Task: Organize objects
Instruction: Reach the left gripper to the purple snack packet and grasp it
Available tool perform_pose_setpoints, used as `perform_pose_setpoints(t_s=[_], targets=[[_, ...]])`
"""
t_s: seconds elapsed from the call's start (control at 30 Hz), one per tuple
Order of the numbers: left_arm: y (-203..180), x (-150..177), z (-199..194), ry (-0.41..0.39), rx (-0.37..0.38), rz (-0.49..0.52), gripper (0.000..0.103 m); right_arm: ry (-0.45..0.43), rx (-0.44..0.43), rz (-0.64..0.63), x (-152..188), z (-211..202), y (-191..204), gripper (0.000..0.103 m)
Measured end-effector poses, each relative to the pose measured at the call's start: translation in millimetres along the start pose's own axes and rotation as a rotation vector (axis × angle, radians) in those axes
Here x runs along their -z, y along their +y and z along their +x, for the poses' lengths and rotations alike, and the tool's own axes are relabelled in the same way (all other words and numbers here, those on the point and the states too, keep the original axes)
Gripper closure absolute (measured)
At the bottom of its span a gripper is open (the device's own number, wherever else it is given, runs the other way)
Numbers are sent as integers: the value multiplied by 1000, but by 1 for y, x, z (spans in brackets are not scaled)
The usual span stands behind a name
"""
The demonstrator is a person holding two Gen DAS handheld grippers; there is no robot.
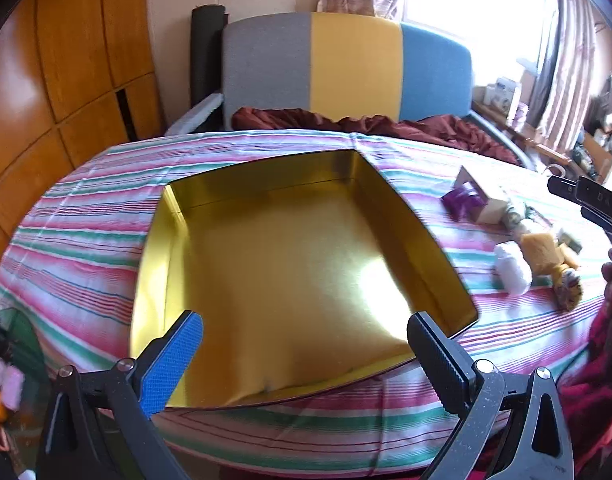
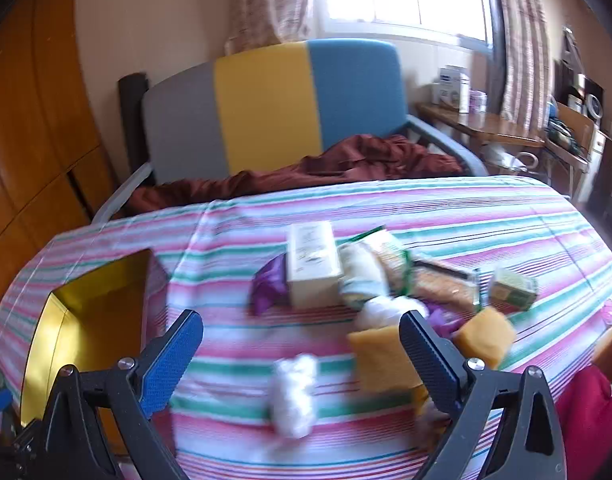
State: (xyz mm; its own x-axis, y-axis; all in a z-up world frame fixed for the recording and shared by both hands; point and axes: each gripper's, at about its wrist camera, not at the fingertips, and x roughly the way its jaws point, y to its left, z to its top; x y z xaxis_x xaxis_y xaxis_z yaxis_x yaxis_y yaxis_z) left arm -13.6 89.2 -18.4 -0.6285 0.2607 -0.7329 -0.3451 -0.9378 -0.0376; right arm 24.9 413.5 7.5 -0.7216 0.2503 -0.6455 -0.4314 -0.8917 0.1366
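A shallow gold tin tray (image 1: 174, 216) lies empty on the striped tablecloth; it also shows at the left of the right wrist view (image 2: 42, 344). My left gripper (image 1: 306, 340) is open and empty, hovering over the tray's near edge. My right gripper (image 2: 302, 342) is open and empty above a white plastic-wrapped bundle (image 2: 294, 388) and beside a yellow sponge (image 2: 379, 358). Behind them lie a cream box (image 2: 311, 264), a purple packet (image 2: 268, 286), snack packs (image 2: 389, 256) and a second yellow sponge (image 2: 485, 334). The pile shows at the right of the left wrist view (image 1: 513, 264).
A grey, yellow and blue chair (image 2: 274, 104) with a maroon cloth (image 2: 345, 160) stands behind the table. A wooden wardrobe (image 1: 66, 60) is at the left. A cluttered side table (image 2: 485, 124) stands by the window. The right gripper's body (image 1: 589, 200) reaches in at the right.
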Motion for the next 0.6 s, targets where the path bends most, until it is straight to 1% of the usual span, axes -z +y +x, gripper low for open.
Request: perform_pose_setpoints(t_s=[0.1, 0.17, 0.3, 0.37, 0.43, 0.53, 0.6], targets=[[-3, -6, 1, 5, 56, -31, 0, -11, 47, 52, -14, 2, -35, 2], [-7, -13, 4, 11, 78, -37, 0, -26, 84, 86, -23, 3, -59, 2], [-24, -24, 7, 3, 115, -14, 0, -38, 153, 149, -34, 13, -105, 2], [-35, -31, 11, 13, 145, 9, 0, -34, 177, 172, -35, 21, -123, 2], [-47, -38, 13, 4, 150, 40, 0, -20, 175, 211, -34, 28, -135, 2], [-63, -49, 18, -7, 171, 87, 0, 8, 135, 291, -31, 35, -147, 2], [-79, -58, 24, -30, 171, 140, 0, 6, 123, 295, -30, 33, -146, 2]])
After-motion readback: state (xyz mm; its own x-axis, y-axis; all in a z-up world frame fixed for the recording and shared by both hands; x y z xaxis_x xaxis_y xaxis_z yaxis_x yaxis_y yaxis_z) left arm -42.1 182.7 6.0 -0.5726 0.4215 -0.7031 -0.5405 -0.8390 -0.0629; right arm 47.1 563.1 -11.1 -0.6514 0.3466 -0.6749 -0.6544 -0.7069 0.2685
